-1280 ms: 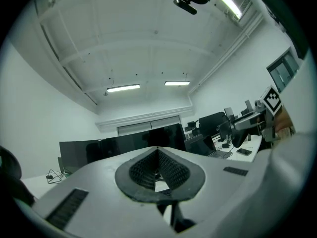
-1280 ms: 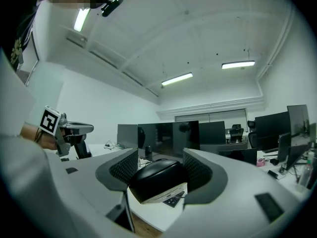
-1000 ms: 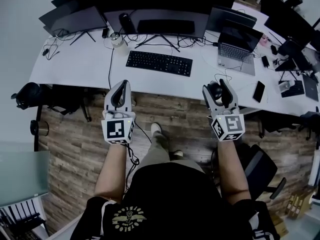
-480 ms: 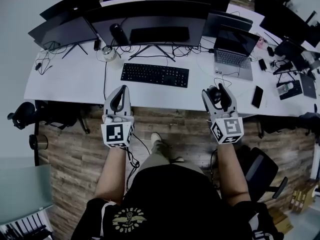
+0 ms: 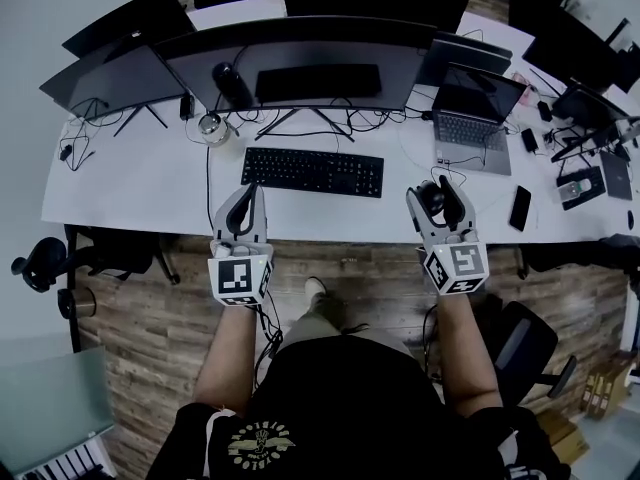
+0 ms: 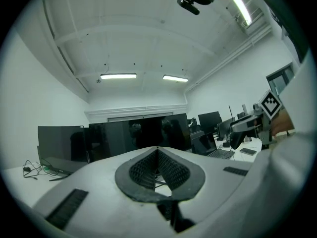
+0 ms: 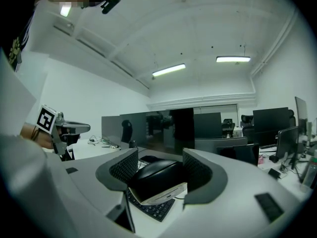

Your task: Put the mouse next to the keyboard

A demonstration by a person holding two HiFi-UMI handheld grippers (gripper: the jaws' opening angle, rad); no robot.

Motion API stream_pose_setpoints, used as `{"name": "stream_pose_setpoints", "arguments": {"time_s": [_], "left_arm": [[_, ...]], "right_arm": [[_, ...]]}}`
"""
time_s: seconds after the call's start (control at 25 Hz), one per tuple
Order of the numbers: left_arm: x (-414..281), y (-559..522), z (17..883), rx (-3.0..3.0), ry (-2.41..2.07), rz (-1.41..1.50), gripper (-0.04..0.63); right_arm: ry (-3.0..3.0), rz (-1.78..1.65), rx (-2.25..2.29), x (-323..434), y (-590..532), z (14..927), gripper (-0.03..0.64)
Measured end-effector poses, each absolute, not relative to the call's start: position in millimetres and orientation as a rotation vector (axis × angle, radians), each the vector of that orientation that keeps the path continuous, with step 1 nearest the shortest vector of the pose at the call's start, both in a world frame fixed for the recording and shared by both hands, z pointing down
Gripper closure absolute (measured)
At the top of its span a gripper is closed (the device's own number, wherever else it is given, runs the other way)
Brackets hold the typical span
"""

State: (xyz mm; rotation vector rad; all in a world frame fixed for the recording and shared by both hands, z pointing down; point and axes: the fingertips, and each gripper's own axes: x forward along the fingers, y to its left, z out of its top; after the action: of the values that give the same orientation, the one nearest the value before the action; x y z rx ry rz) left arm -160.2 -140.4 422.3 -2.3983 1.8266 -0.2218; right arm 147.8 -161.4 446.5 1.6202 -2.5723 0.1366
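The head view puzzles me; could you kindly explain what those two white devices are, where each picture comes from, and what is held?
No robot here: a person holds hand-worked tongs in each hand. The head view comes from a camera on the person's head, looking down at a white desk. The other two cameras ride on the tongs and look along their jaws. On the desk are a keyboard, a laptop, monitors and a phone. The right tongs are shut on a black mouse, held above the desk. The left tongs are shut and empty.
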Motion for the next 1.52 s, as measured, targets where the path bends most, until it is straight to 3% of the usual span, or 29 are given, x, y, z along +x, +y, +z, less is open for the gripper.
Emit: {"name": "stream_pose_setpoints", "arguments": {"time_s": [0.6,1.52], "left_arm": [[-208,-216,421,-2.461,1.749,-0.177,0.594],[-174,-279,453,-2.474,1.78,-0.309,0.594]], "right_arm": [[-2.465,0.117,1.776,125,-219,442,0.334],[-2.408,0.297,1.719,164,-309,518,0.334]]}}
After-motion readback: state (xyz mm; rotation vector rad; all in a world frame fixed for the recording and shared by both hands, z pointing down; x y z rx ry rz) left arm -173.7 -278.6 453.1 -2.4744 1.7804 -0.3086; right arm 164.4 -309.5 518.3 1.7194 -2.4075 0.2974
